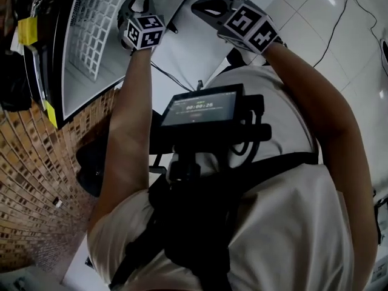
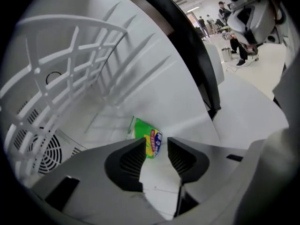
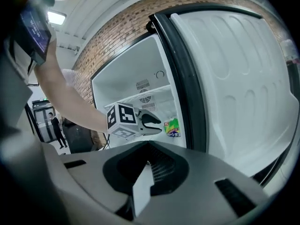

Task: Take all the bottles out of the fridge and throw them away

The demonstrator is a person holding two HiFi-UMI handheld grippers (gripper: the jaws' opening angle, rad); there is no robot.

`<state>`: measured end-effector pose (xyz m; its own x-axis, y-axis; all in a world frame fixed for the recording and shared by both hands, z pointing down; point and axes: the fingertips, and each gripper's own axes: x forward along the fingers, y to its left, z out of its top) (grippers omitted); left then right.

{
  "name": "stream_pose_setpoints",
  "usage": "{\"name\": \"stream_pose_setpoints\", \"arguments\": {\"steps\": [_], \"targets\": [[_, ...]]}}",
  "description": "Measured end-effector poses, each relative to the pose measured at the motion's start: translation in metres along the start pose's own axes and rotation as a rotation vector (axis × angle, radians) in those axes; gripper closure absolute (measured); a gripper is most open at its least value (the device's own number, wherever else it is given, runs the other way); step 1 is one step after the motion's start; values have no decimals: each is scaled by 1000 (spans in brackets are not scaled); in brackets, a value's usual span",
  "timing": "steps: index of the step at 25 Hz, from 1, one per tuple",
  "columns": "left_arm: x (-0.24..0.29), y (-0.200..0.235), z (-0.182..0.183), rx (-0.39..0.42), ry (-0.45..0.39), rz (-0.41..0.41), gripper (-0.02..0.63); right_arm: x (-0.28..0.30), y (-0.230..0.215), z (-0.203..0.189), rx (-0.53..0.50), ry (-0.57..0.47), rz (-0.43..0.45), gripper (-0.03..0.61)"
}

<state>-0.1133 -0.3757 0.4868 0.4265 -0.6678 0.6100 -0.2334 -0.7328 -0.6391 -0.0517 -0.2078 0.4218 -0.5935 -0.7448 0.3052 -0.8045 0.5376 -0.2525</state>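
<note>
1. Head view: both arms reach toward the open fridge [image 1: 91, 77]. The left gripper [image 1: 138, 3] is at the fridge opening beside the white wire shelf [image 1: 97, 23]. The right gripper [image 1: 209, 5] is to its right, apart from it, over the white door. Brick wall [image 1: 36, 180] on the left, chest-mounted screen [image 1: 203, 105] below. The bottle can't be seen from here.
2. Left gripper view: left gripper [image 2: 156, 146] jaws apart, nothing pinched. The green-labelled bottle [image 2: 147, 137] sits on the white fridge floor just beyond the jaw tips, seen through the gap, not touched. Wire shelf [image 2: 61, 69] is above left, round fan vent [image 2: 42, 149] at the back, black door seal [image 2: 187, 46] on the right.
3. Right gripper view: right gripper [image 3: 149, 146] jaws pressed together, empty. It is outside the fridge, facing in. The left gripper [image 3: 157, 124] is released, tips near the bottle [image 3: 173, 127] but short of it. The bottle is in the lower compartment under the shelf [image 3: 140, 95], close to the right wall. Fridge door [image 3: 234, 78] stands wide open on the right.
</note>
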Motion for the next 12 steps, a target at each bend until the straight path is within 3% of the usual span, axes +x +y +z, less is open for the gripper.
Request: {"name": "stream_pose_setpoints", "arguments": {"steps": [5,12], "targets": [[24,26,-2,104,20,109,400,19,8,-15,-16,59,-5,575],[52,41,-4,250,42,157,329,46,12,-22,-45,105,-17,575]]}}
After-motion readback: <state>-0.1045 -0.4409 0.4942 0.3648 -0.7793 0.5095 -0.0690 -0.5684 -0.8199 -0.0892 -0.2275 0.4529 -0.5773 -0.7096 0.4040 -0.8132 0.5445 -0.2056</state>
